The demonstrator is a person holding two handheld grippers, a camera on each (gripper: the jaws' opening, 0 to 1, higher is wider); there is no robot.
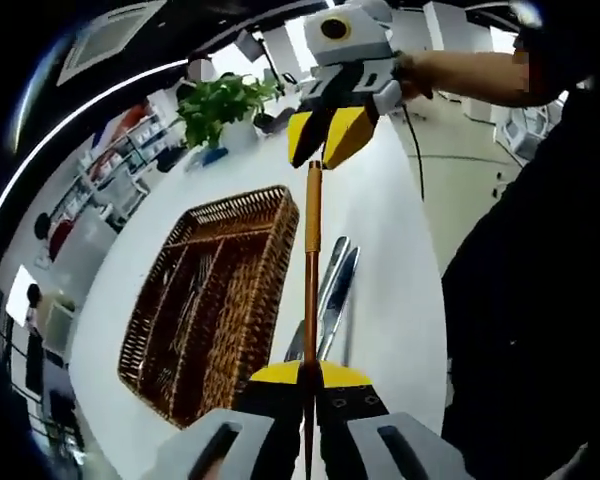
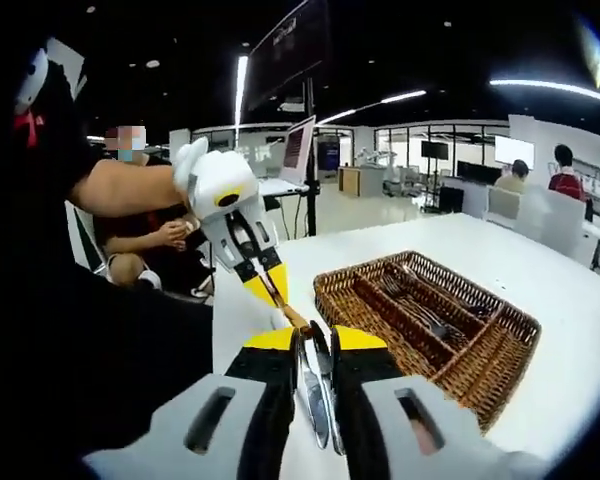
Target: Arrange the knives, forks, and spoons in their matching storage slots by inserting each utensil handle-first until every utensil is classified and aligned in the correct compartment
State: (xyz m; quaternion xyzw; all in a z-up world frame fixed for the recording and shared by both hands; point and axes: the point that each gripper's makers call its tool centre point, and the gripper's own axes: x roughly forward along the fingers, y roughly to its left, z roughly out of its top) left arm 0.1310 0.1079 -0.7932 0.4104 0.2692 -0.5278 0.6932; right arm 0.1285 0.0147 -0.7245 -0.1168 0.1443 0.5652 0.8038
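Pinching wooden-handled utensil [image 1: 312, 250] at both ends: left gripper [image 1: 311, 375] and right gripper [image 1: 325, 140], beside wicker tray [image 1: 242, 215].

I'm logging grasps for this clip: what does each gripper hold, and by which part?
Both grippers, left and right, are shut on one wooden-handled utensil: left at one end of the handle, right at the other, the metal end.

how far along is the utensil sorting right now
Partly done: several utensils already lie in the wicker tray. In hand: both the left gripper and right gripper clamp one wooden-handled utensil. Left: two knives on the table.
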